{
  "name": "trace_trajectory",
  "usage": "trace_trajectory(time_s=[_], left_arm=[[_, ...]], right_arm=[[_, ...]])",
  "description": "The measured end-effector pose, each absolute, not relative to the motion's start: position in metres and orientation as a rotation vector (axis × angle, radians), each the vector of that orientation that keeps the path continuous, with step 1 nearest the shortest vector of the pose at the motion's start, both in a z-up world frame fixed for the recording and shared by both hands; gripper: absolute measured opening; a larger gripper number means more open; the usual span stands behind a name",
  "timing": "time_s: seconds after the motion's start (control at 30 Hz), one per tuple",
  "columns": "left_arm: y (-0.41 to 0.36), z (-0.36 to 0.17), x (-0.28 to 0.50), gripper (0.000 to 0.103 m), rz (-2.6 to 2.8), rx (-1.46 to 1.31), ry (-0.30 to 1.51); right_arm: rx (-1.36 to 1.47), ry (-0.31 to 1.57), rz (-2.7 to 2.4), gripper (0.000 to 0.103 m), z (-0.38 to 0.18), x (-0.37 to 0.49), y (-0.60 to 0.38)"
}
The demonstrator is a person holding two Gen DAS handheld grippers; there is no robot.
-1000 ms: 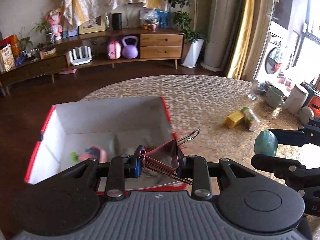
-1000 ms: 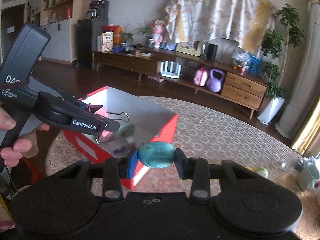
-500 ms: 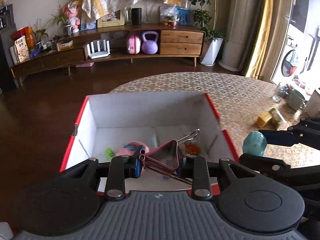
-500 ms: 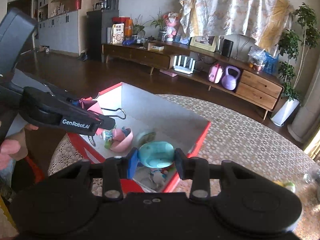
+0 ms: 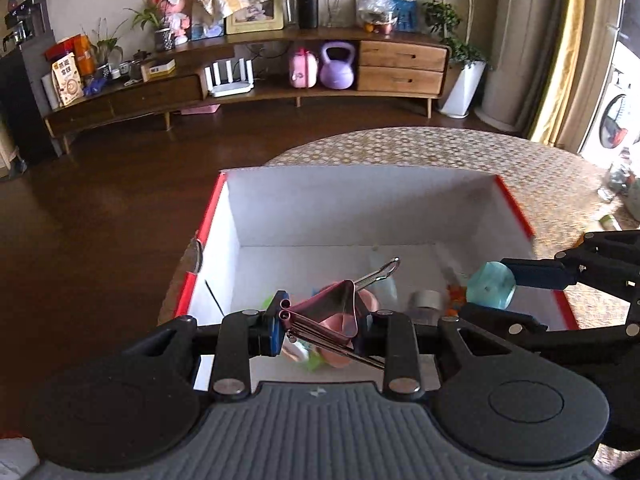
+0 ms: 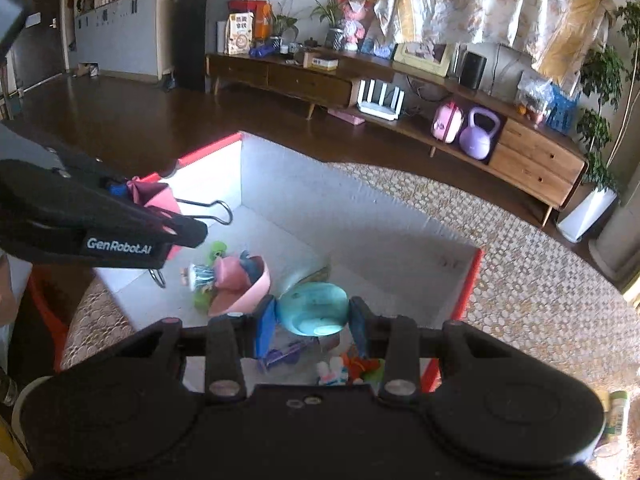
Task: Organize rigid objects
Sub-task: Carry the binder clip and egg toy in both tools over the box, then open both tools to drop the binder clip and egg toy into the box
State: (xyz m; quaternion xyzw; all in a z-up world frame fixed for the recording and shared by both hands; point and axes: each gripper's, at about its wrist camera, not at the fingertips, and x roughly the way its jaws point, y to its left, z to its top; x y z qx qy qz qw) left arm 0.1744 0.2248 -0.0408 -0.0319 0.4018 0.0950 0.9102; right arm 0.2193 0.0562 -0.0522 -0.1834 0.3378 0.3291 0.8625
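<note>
Round table with a dotted patterned cover, extending ahead and to the right of both grippers. On it, directly below and ahead of both sets of fingers, an open box, white inside, red outside; its near rim passes under the left gripper. Box floor, below the right gripper and slightly to its left: a pink bowl-like piece among small toys, too jumbled to sort; a purple item and a tiny rabbit figure lie right under the right fingers. Left gripper is clamped on a pink binder clip, its blue pads pressing the clip's body from both sides, one wire handle sticking forward and up over the box interior. Right gripper grips a teal rounded object between its pads, held above the box floor near the box's right wall. In the left view this gripper reaches in from the right, just beside the left one, both over the box.
</note>
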Motion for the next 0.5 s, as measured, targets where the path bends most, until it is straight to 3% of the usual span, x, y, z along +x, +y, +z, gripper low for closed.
trace_trajectory(time_s=[0.5], left_arm=[[0.239,-0.072,0.261,0.031,0.248,0.038,0.932]], right_arm=[[-0.443,0.831,0.680,0.038,-0.081,0.260,0.084]])
